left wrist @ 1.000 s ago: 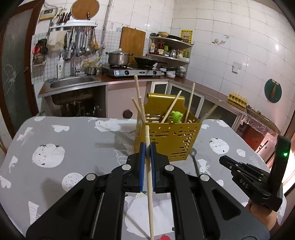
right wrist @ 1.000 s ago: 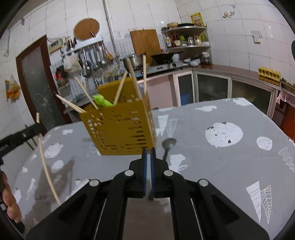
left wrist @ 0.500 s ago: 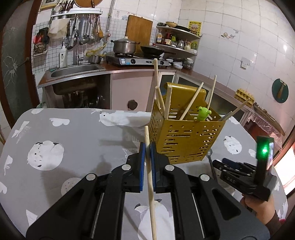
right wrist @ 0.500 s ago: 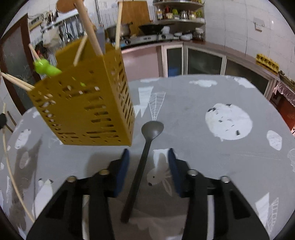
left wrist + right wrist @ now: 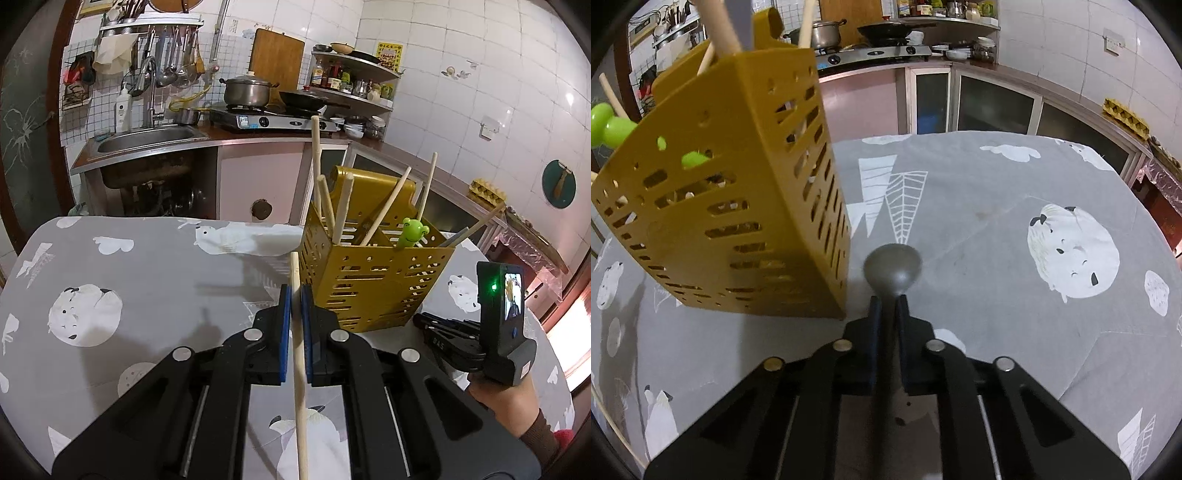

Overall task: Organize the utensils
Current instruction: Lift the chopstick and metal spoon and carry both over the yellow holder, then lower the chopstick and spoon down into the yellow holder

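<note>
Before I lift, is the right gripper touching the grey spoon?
Touching. In the right wrist view the right gripper has its blue pads closed against the grey spoon handle, bowl sticking out ahead.

a lived-in home kitchen

white tiled walls surround a steel sink set in the counter. right of the sink, a lidded steel pot sits on a tabletop gas stove; above the sink, ladles hang from a rail. further right stands a corner shelf of jars and bottles.
</note>
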